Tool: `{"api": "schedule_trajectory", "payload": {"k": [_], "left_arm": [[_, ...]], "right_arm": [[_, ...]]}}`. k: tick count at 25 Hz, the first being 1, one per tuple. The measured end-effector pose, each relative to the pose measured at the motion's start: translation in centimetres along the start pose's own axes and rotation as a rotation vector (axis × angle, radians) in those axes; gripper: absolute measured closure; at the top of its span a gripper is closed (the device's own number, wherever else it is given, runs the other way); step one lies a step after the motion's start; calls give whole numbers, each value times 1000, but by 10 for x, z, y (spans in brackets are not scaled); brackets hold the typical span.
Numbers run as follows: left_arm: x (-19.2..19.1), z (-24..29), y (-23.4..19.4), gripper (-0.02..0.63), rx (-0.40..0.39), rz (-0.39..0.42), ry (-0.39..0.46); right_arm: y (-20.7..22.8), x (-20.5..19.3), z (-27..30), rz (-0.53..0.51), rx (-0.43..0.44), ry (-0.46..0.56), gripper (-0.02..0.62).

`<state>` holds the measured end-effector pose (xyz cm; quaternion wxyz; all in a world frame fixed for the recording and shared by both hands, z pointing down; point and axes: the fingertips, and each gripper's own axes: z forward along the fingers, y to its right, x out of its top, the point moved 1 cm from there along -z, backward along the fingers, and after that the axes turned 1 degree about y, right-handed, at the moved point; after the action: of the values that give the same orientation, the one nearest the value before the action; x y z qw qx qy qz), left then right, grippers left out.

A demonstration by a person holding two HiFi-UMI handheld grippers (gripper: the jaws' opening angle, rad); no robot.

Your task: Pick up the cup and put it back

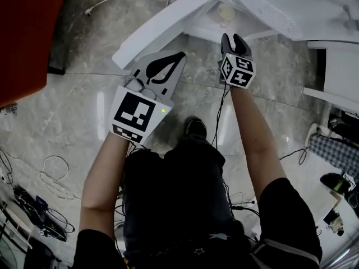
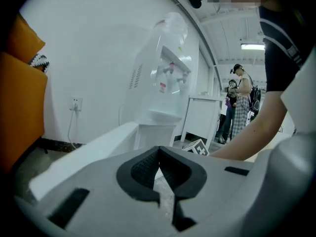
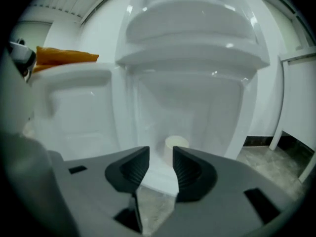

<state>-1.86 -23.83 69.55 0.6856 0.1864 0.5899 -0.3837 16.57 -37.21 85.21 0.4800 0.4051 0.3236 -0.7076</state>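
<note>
- The right tool (image 3: 160, 154) stands wide with nothing between its pads. The pale cup (image 3: 176, 143) sits just beyond the gap, low centre of the right gripper view, on the ledge inside the water dispenser (image 3: 197, 48).
- The left tool (image 2: 158, 151) is pinched closed and empty, off at the left in the head view.
- This looks like the run-in for the pick. The cup shows a touch right of the gap, so nudge right and go in level. Set the pads on the mid wall, clear of the recess sides, and squeeze gently, since a light cup may buckle.
- The cup is upright with its mouth up and its long axis vertical. At upper centre of the head view you look down into it.
</note>
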Motion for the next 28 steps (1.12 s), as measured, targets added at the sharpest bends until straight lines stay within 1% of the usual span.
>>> {"api": "schedule_trajectory", "payload": {"k": [3,7,10,13,16,18,21,22,25,28], "left_arm": [[35,-40,4,597,24,-38,-19],[82,-91,0,597,86,-86,-43],[121,-130,5,597,128,-116,-47],[162,-165,17,597,142,-127,-41],[197,-196,33,597,129,-122,-33],[218,-215,42,597,110,-112,-29],[244,-243,59,597,70,-103,-37],[252,-253,66,597,56,-101,-41],[275,-278,85,597,25,-91,-50],[293,-290,106,597,-8,-95,-57]], "right_arm": [[-37,48,-45,-11,60,20,444],[-75,111,-112,-28,126,47,453],[-90,153,-168,-48,159,64,462],[-96,192,-219,-63,165,75,491],[-99,229,-262,-38,118,100,522],[-100,256,-289,1,63,130,539],[-103,291,-336,53,-29,167,585],[-104,301,-355,74,-53,178,588],[-108,321,-412,140,-105,203,588],[-105,323,-464,216,-162,196,589]]}}
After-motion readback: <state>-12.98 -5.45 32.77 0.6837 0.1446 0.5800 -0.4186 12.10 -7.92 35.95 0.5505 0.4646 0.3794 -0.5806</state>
